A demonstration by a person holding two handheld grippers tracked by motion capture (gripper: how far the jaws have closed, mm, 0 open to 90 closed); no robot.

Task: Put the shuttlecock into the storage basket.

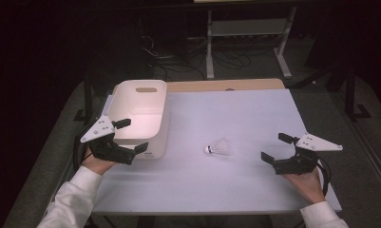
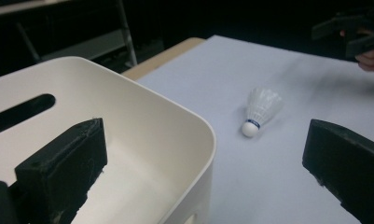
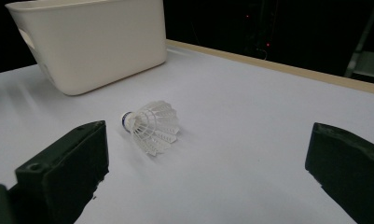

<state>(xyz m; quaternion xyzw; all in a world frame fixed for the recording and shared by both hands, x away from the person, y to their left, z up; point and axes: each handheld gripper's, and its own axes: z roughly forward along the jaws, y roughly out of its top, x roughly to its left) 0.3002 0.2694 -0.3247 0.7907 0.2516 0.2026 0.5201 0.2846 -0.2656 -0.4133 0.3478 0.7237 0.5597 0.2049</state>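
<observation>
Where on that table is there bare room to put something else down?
Most of the table is bare: the far stretch right of the bin, and the near strip between the two hands. The shuttlecock lies alone mid-table. It is crowded at the left edge, where the left claw hovers by the bin.

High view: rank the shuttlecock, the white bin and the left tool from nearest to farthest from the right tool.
1. Shuttlecock: lying on its side on the table, just left of the right tool, mid-table.
2. White bin: farther left, past the shuttlecock, at the table's left edge.
3. Left tool: at the far left, by the bin's near rim. Its jaw tips are close to the bin, so ranks 2 and 3 are nearly level.
</observation>
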